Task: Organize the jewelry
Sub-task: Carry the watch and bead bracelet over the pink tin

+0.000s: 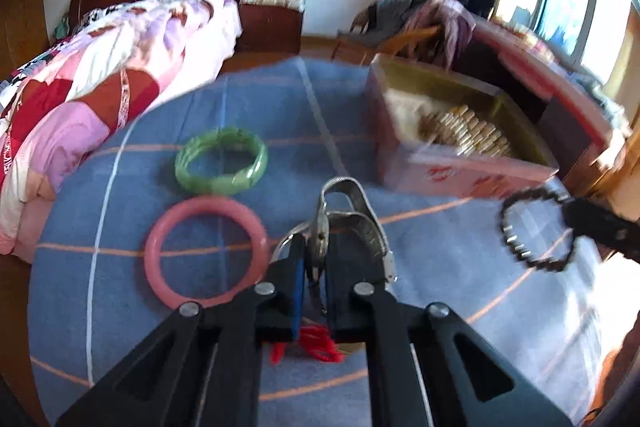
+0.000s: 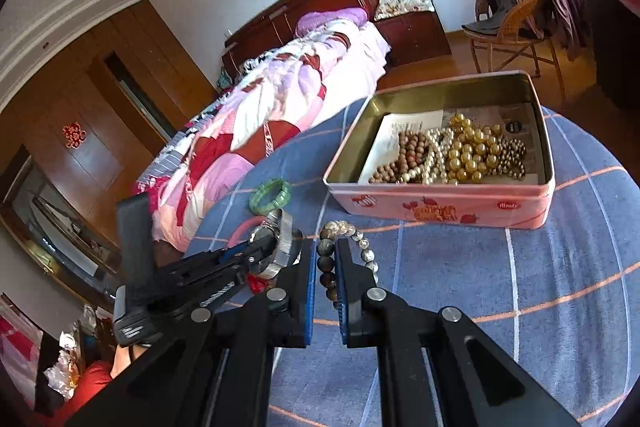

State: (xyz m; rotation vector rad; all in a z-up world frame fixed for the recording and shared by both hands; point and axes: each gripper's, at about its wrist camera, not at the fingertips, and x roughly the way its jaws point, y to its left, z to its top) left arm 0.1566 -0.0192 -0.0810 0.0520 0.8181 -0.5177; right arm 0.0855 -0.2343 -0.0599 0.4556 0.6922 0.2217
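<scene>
Round surface with a blue checked cloth, pink tin of beads on it, bed behind. Left tongs are clamped on a metal watch, right tongs pinch a bead bracelet.

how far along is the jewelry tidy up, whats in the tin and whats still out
Partly done. Several bead strands already lie in the pink tin. In hand: the left tool is shut on a silver watch, and the right tool is shut on a beaded bracelet; neither is in the tin yet. Still out on the blue cloth: the green bangle, the pink bangle and a red item under the left tool.
</scene>
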